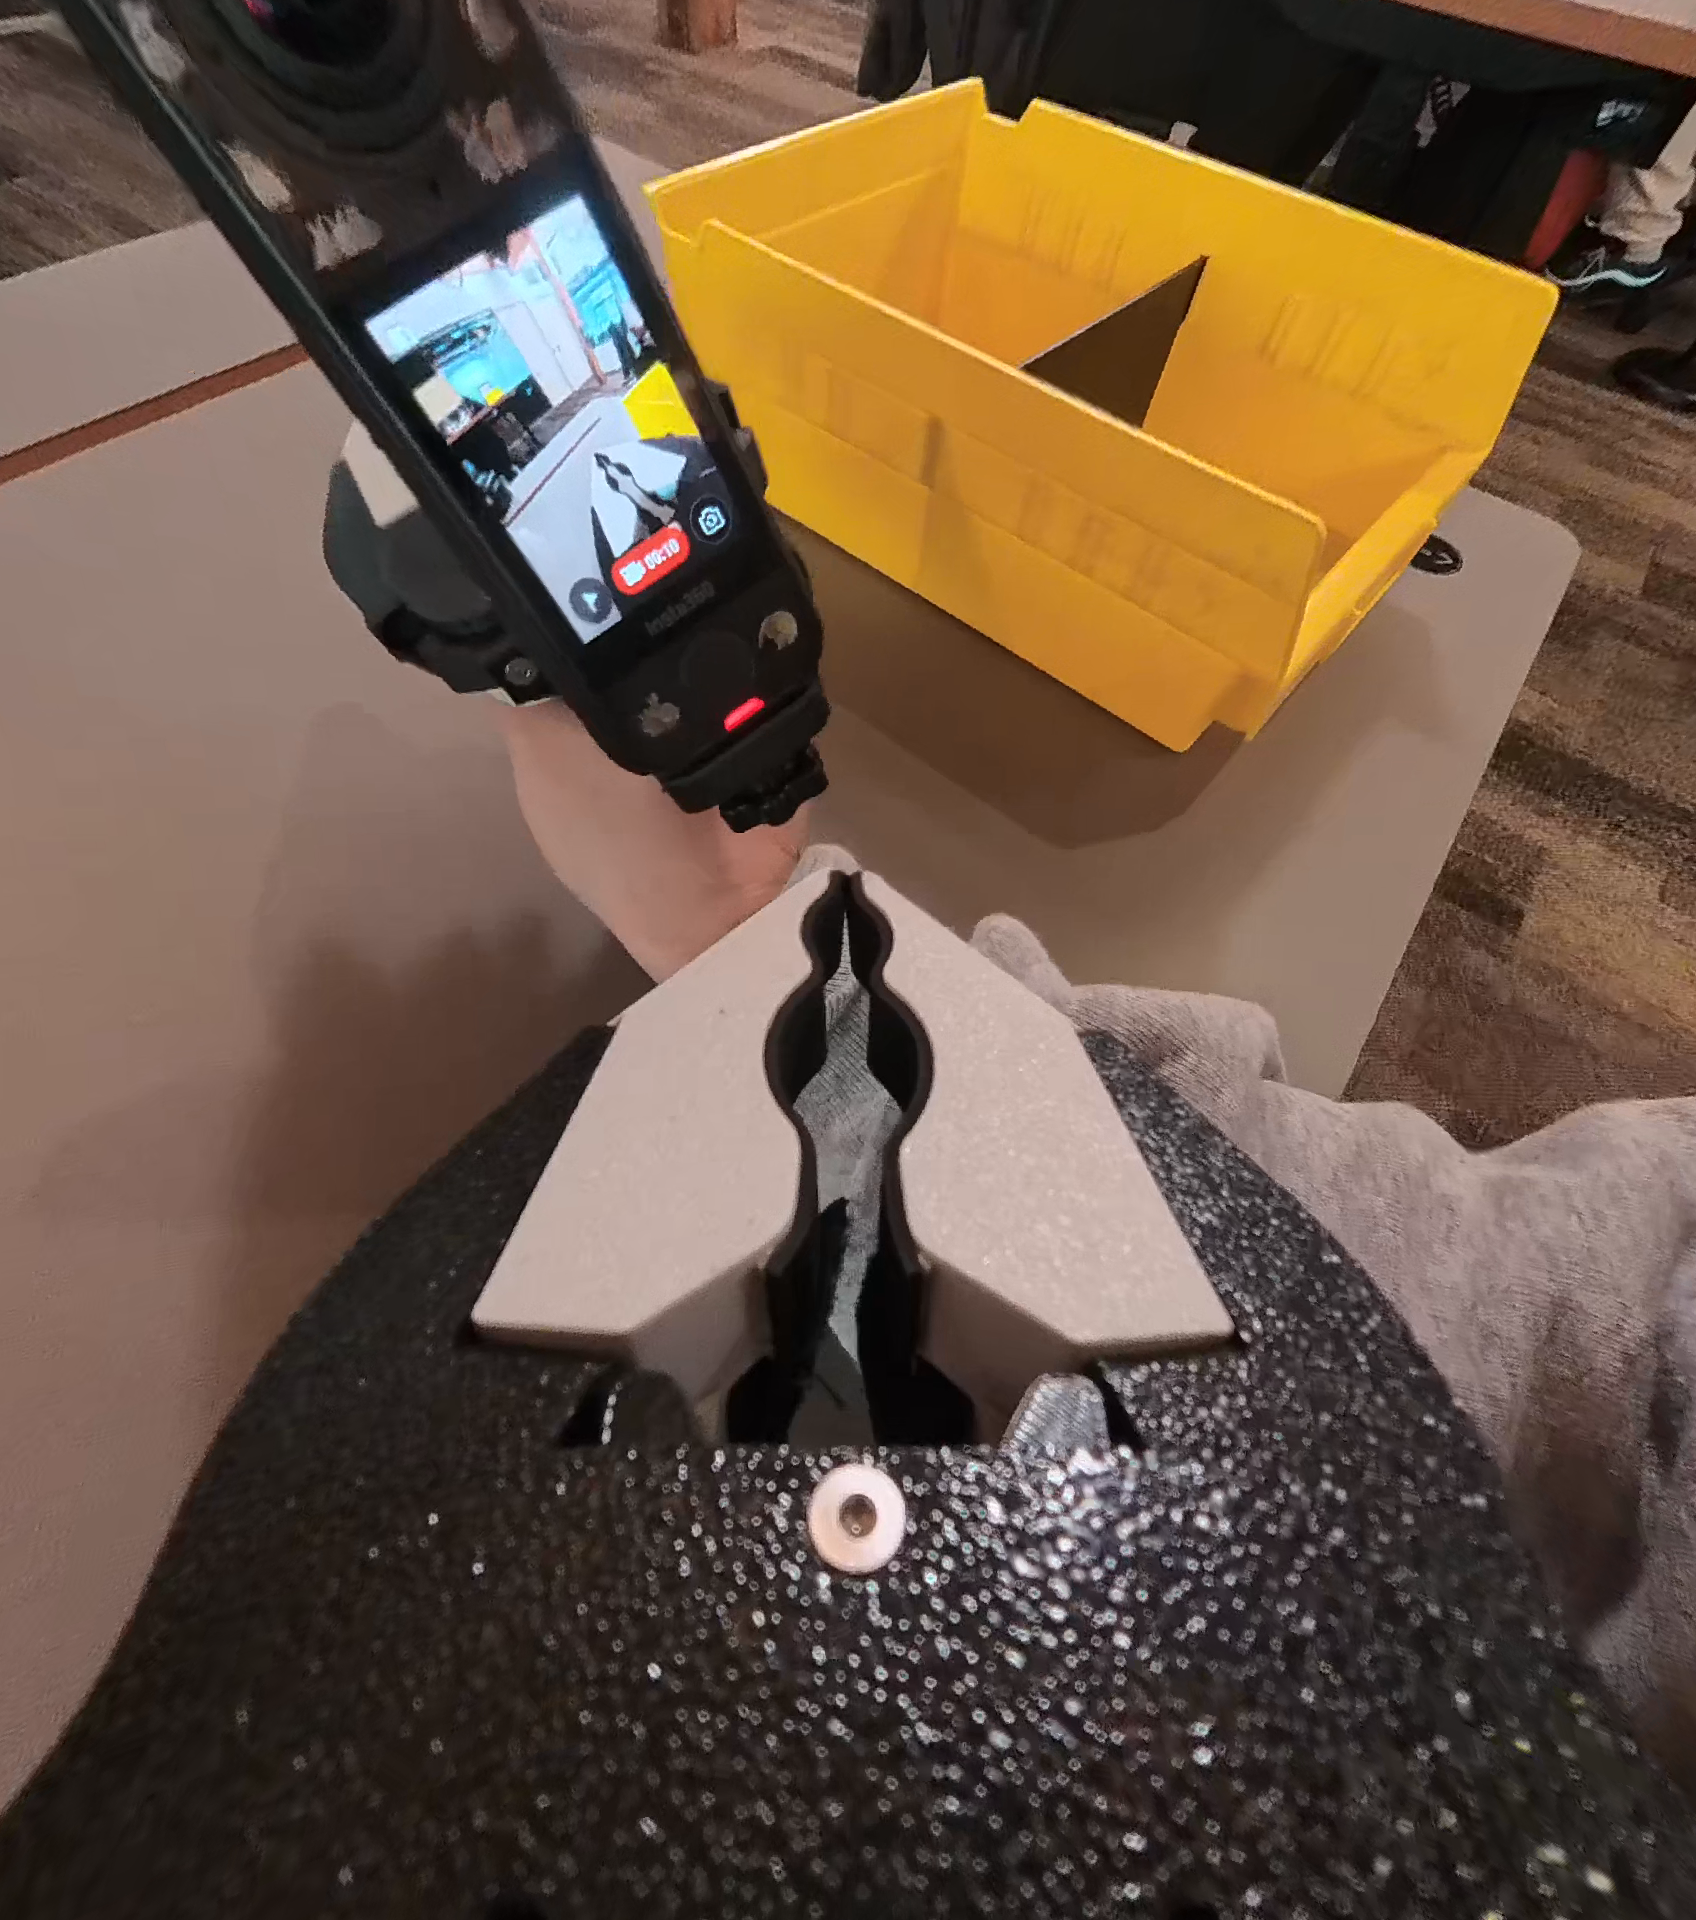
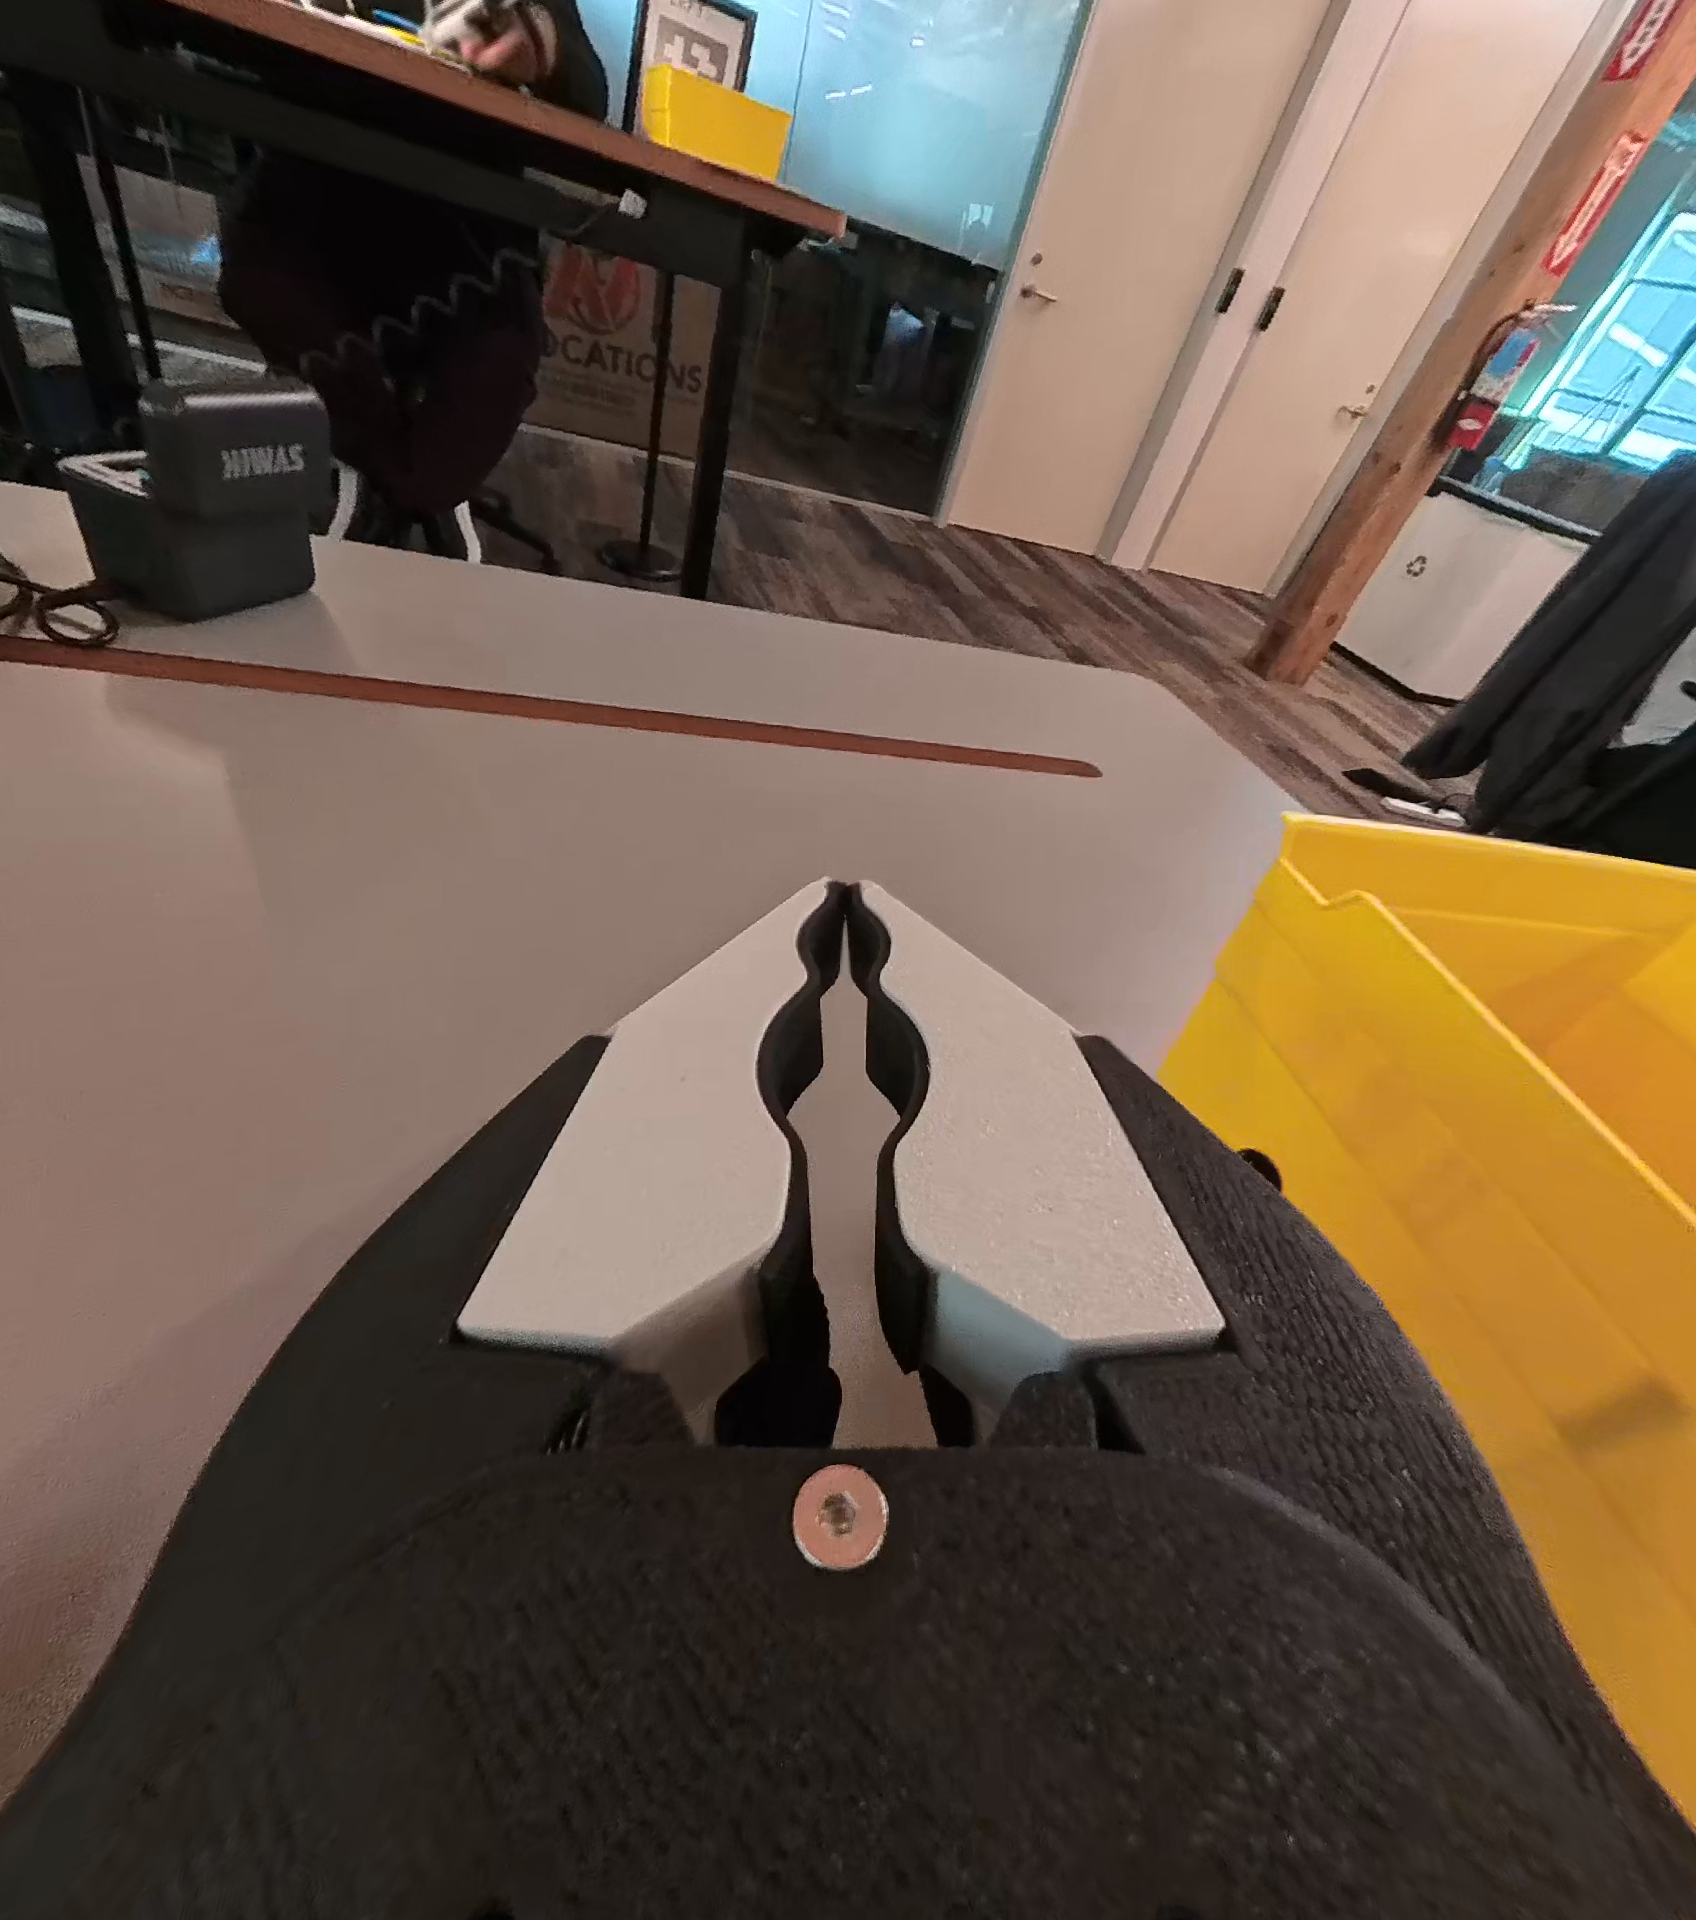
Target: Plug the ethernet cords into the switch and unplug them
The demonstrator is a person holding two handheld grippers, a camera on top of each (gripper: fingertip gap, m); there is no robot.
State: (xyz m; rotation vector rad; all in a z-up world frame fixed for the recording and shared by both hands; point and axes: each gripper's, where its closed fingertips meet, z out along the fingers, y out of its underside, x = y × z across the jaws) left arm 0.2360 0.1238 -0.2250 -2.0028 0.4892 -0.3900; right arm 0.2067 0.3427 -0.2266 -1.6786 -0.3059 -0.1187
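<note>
No ethernet cord or switch shows in either view. My left gripper (image 1: 849, 883) is shut and empty, its tips above a person's wrist and grey sleeve (image 1: 1446, 1247). Just ahead of it is the back of the other hand-held gripper with its black camera (image 1: 553, 416), its screen lit. My right gripper (image 2: 846, 889) is shut and empty, held low over the beige table (image 2: 304, 935). A yellow bin (image 1: 1083, 416) stands on the table ahead and to the right of the left gripper; what it holds is hidden apart from a dark divider. It also shows in the right wrist view (image 2: 1498, 1091), to the right of the right gripper.
A dark grey box-shaped device (image 2: 210, 488) with a coiled dark cable (image 2: 13, 603) sits at the table's far left. A brown seam (image 2: 615, 717) runs across the table. The table's right edge (image 1: 1446, 831) drops to carpet. A far desk and people stand beyond. Left tips to right tips: about 20 cm.
</note>
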